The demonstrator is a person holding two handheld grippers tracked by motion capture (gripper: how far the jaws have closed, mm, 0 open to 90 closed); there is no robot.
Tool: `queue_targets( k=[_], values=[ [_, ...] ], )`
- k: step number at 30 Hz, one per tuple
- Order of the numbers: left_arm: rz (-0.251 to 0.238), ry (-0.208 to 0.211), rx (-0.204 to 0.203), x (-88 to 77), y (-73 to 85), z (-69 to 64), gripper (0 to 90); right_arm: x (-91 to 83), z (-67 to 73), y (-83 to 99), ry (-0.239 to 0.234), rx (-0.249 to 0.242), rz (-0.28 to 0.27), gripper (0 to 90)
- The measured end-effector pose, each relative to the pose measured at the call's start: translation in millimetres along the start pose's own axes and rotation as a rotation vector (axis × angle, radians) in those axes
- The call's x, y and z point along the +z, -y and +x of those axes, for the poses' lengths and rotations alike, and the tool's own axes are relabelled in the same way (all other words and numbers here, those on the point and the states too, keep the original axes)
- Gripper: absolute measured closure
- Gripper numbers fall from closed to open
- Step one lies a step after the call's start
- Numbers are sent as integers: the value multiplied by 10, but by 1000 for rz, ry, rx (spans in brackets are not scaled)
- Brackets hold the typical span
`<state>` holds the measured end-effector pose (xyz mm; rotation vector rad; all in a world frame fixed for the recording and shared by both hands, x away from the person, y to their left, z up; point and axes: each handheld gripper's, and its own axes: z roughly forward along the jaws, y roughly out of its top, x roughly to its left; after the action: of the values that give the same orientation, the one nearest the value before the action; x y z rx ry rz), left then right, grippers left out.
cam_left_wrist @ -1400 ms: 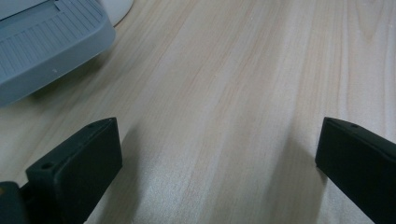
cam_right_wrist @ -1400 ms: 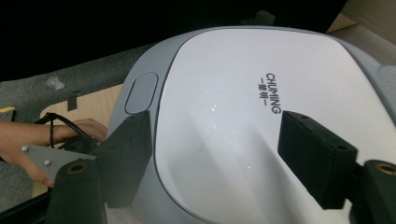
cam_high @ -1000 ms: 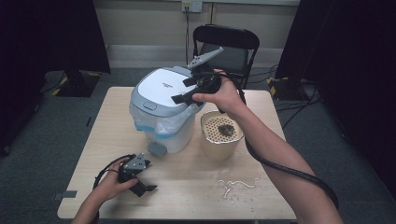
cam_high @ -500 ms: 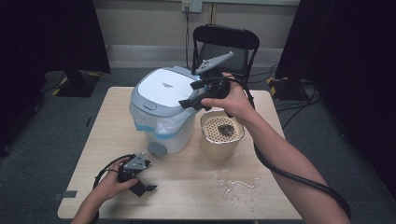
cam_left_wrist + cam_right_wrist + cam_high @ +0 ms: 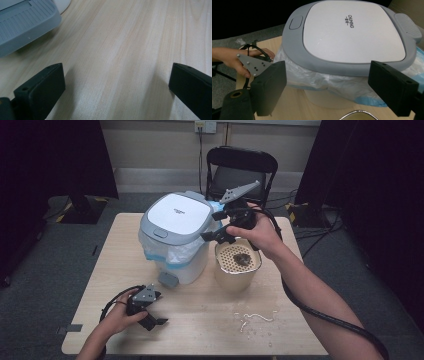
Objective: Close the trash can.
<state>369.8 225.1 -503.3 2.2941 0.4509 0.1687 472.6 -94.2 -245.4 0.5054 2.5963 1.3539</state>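
Since the earlier frame, right gripper (image 5: 220, 234) is drawing back from over the bin lid toward the strainer pot (image 5: 238, 265), jaws standing wide with nothing between them; pedal bin (image 5: 176, 236) is sitting closed at the table's (image 5: 200, 330) far left-centre, its white lid (image 5: 352, 27) down over a plastic liner (image 5: 172, 256); left gripper (image 5: 150, 317) is resting near the table's front edge, jaws spread apart over bare wood; white scraps (image 5: 255, 317) are lying in front of the pot

A pale wooden table (image 5: 300, 330) carries a lidded bin (image 5: 175, 237), a strainer pot (image 5: 237, 265) and white scraps (image 5: 255, 318).
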Motion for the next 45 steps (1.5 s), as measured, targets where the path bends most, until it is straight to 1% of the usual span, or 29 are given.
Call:
queue_targets(
  k=[3,9,15,20,26,35,45],
  values=[
    [0,-1,0,0,0,0,0,-26,1,59,-8,4,-5,146],
    [3,-2,1,-2,-1,-1,0,-50,-12,199,-9,23,-8,146],
    [0,-1,0,0,0,-1,0,-80,-16,341,-8,36,5,147],
    [-3,-2,-1,3,1,-2,0,-89,-9,459,-7,36,18,147],
    [-2,-3,0,3,1,-1,0,-104,-2,619,-12,48,21,147],
    [0,-3,0,2,0,-1,0,-130,-7,826,0,69,32,147],
    [0,-1,-3,3,1,-3,0,-160,32,1020,-3,68,48,147]
  ],
)
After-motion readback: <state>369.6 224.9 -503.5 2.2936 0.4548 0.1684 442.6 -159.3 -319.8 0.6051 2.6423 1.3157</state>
